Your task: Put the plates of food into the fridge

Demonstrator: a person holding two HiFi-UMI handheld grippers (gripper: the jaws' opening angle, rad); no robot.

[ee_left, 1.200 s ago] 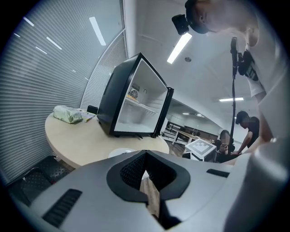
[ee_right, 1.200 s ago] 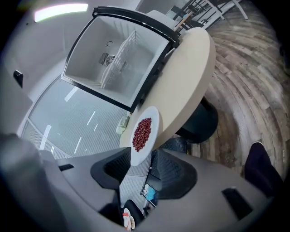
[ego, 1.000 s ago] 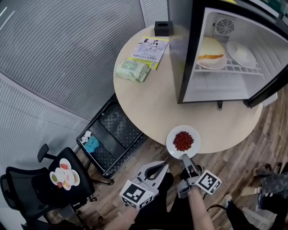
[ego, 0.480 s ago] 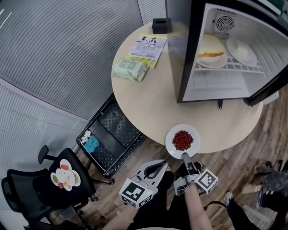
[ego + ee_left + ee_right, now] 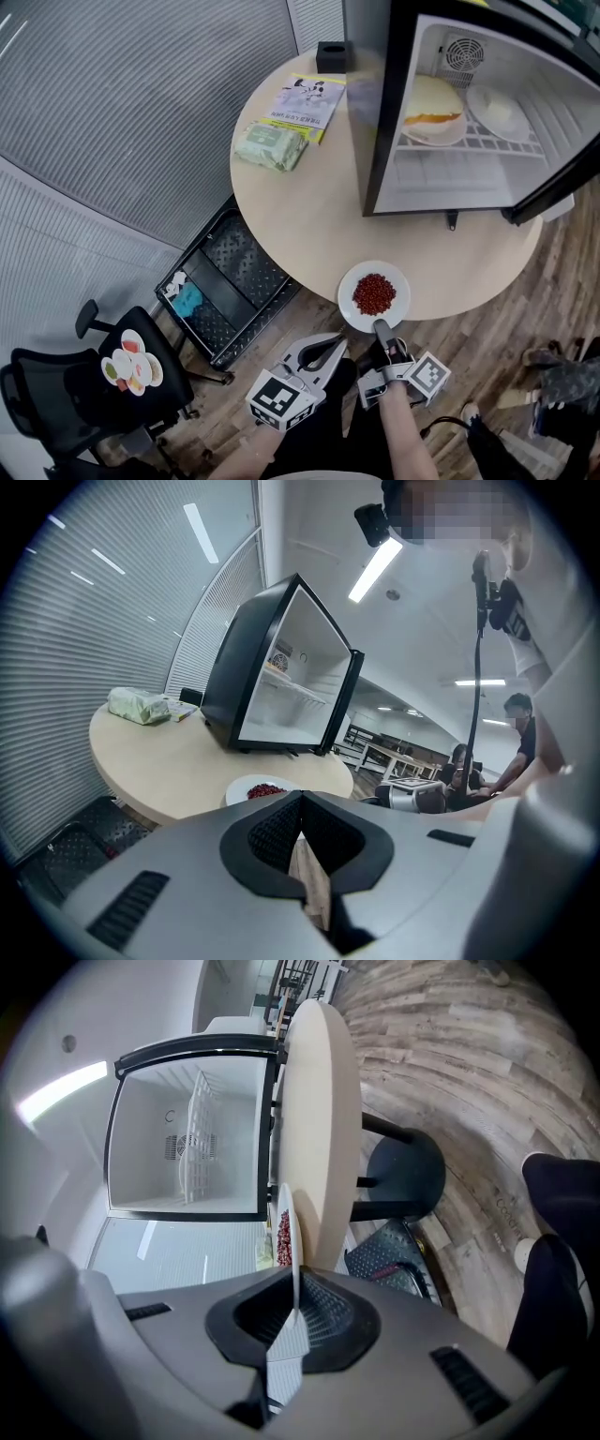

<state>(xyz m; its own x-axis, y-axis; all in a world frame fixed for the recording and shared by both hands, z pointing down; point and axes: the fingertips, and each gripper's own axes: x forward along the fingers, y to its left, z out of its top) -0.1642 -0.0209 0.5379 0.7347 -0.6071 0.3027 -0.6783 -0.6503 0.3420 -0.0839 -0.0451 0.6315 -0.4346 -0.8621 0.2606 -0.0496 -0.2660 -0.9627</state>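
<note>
A white plate of red beans point(image 5: 373, 294) sits at the near edge of the round table point(image 5: 300, 216). My right gripper point(image 5: 382, 330) has just been closing and is shut on the plate's near rim. In the right gripper view the plate point(image 5: 292, 1227) stands edge-on between the pads of that gripper point(image 5: 294, 1309). My left gripper point(image 5: 335, 340) hangs below the table edge, left of the plate, shut and empty. Its tips point(image 5: 301, 800) meet, with the plate point(image 5: 260, 788) beyond them. The open fridge point(image 5: 450, 202) holds two plates point(image 5: 433, 117) point(image 5: 500, 109) on its shelf.
On the table's far side lie a pack of wipes point(image 5: 272, 145), a booklet point(image 5: 307, 101) and a black box point(image 5: 332, 56). A black crate point(image 5: 230, 281) stands on the floor left of the table, and a black chair point(image 5: 84, 394) beyond it.
The right gripper's jaws have closed onto the plate's near rim, and its wrist has rolled. The left gripper has stayed put.
</note>
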